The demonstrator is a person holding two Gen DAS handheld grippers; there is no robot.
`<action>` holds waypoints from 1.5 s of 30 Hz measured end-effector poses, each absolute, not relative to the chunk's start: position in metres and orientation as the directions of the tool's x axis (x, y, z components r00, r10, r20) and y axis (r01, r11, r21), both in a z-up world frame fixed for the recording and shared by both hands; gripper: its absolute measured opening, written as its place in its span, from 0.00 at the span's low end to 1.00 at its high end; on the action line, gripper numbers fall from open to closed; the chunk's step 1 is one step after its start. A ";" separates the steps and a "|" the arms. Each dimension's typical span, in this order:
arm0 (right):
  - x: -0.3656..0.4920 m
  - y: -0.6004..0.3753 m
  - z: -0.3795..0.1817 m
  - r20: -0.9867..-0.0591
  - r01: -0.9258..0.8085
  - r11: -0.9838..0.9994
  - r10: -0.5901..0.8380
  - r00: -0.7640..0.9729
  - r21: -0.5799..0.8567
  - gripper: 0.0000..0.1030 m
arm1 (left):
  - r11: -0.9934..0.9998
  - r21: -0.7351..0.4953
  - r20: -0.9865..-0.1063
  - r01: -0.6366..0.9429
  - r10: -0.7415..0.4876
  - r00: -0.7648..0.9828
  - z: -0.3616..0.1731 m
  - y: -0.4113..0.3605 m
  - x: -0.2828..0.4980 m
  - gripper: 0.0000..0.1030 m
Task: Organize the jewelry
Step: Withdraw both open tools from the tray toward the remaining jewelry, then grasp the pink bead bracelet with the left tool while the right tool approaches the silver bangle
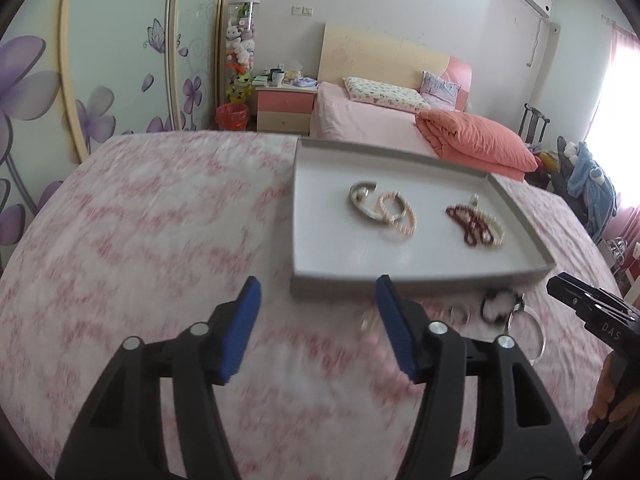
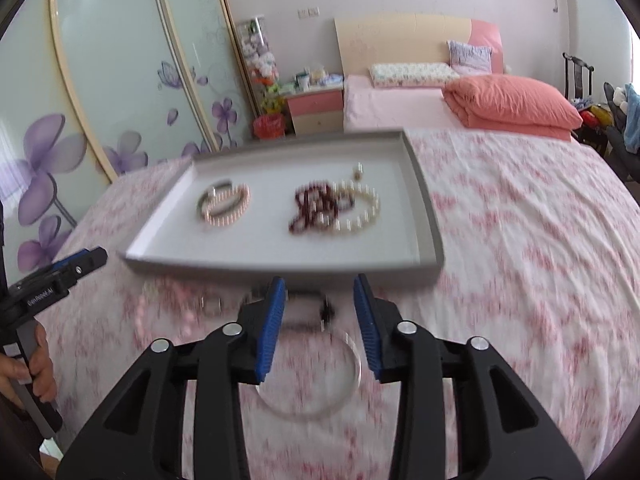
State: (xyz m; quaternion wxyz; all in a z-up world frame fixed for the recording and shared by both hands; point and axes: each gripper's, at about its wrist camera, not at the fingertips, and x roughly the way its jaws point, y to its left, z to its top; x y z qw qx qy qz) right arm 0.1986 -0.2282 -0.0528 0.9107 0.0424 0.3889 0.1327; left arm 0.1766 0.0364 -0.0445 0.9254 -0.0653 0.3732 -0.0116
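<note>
Now both tools, left tool and right tool, stand released, empty; silver bangle lies under my right tool, short of the tray, ready for grasping

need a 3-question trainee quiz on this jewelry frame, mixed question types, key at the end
1. True or false: the grey tray already holds jewelry, including a dark red bead strand.
2. Multiple choice: the thin silver bangle lies A) in the tray, B) on the pink cloth in front of the tray, C) in a claw.
3. Short answer: is anything gripped by the left claw or the right claw?

Key:
1. True.
2. B.
3. No; both stand open with nothing pressed between the pads.
</note>
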 end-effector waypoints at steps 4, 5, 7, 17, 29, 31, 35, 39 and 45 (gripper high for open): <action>0.184 -0.226 -0.067 -0.735 -0.214 0.967 0.246 0.632 0.139 0.55 | 0.994 -0.111 -0.707 -0.021 -0.064 0.704 -0.055 0.038 0.164 0.66; 0.183 -0.225 -0.068 -0.739 -0.215 0.967 0.242 0.628 0.133 0.61 | 0.994 -0.107 -0.710 -0.022 -0.061 0.701 -0.057 0.038 0.162 0.68; 0.180 -0.223 -0.073 -0.752 -0.216 0.969 0.229 0.619 0.118 0.65 | 0.994 -0.107 -0.712 -0.023 -0.060 0.700 -0.059 0.038 0.159 0.71; 0.185 -0.204 -0.088 -0.798 -0.223 0.973 0.176 0.576 0.053 0.80 | 0.995 -0.097 -0.721 -0.016 -0.058 0.691 -0.064 0.033 0.151 0.78; 0.191 -0.197 -0.088 -0.789 -0.231 0.973 0.157 0.594 0.020 0.74 | 0.996 -0.093 -0.735 -0.003 -0.066 0.674 -0.068 0.024 0.154 0.83; 0.191 -0.199 -0.088 -0.788 -0.235 0.972 0.160 0.594 0.020 0.72 | 0.996 -0.090 -0.737 0.002 -0.068 0.673 -0.069 0.021 0.156 0.83; 0.185 -0.205 -0.088 -0.789 -0.239 0.971 0.158 0.594 0.015 0.72 | 0.997 -0.073 -0.744 0.013 -0.063 0.665 -0.072 0.013 0.159 0.83; 0.178 -0.214 -0.088 -0.790 -0.225 0.974 0.145 0.596 0.009 0.72 | 0.998 -0.044 -0.753 0.040 -0.059 0.655 -0.074 0.002 0.162 0.83; 0.178 -0.234 -0.089 -0.787 -0.158 0.987 0.111 0.606 0.017 0.72 | 1.000 0.019 -0.774 0.019 0.003 0.633 -0.082 -0.012 0.177 0.73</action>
